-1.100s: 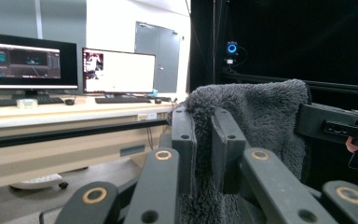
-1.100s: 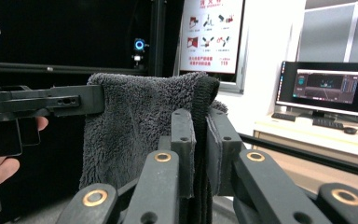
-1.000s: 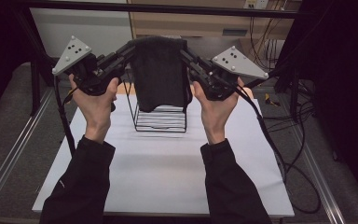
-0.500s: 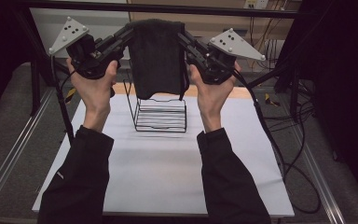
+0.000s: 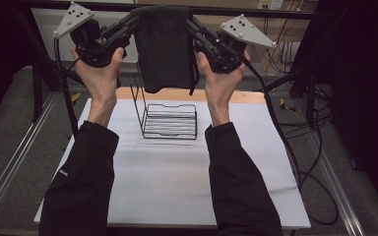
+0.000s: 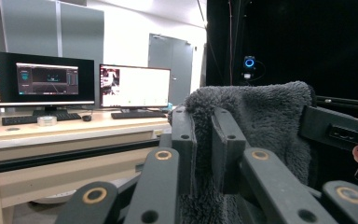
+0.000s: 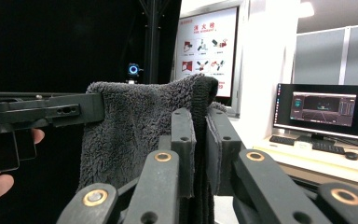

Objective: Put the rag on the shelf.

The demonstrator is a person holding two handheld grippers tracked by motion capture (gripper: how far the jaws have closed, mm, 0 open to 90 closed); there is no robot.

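While both tools (image 5: pixel 137 22) (image 5: pixel 191 24) pinch its top corners, the towel (image 5: pixel 165 49) hangs lengthwise downward.

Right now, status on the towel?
Both hand-held grippers, left and right, shut on dark towel. Towel hanging above wire rack. Nothing blocking.

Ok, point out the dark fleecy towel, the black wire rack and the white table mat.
dark fleecy towel (image 5: pixel 165 54), high view, middle of the hanging cloth.
black wire rack (image 5: pixel 170 125), high view, its barred floor.
white table mat (image 5: pixel 167 182), high view, bare stretch between the sleeves.
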